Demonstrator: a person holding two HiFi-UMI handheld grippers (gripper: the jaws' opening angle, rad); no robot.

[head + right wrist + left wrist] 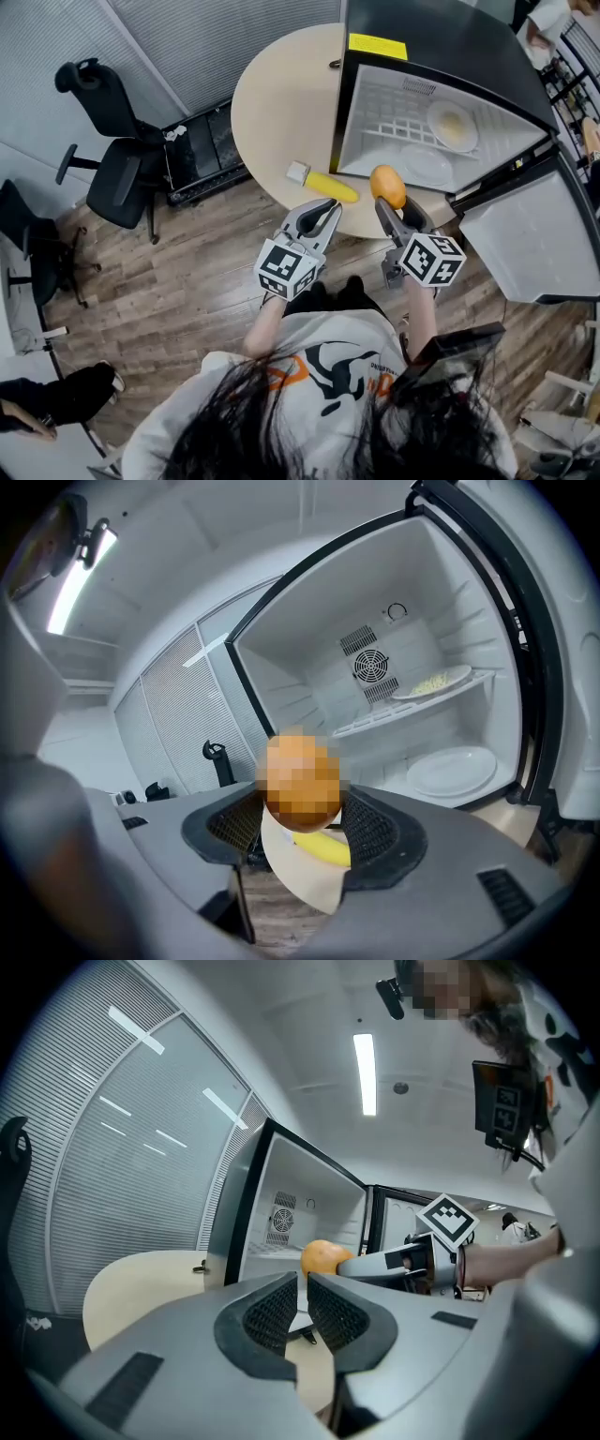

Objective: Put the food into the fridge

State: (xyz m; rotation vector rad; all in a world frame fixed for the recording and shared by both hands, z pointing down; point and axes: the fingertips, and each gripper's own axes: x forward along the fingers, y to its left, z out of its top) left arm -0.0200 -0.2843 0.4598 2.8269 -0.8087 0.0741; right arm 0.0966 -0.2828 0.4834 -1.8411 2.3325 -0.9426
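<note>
The left gripper view, unlike the right's, showed the left gripper [303, 1283] clenched and empty. The right gripper [392, 199] grasped a round, smooth orange fruit [387, 183] at its jaw tips, with the open fridge [441, 37] just ahead.

The head view looks steeply down from above the person [309, 375], over the left tool [324, 208] and the right tool [392, 199], the round tabletop [281, 103] and the open fridge [422, 37] on its right. The left tool view sits low and close behind its own jaws and looks across at the fridge. The right tool view looks over its jaws straight into the fridge. All three share the fridge and the orange fruit [387, 183]
</note>
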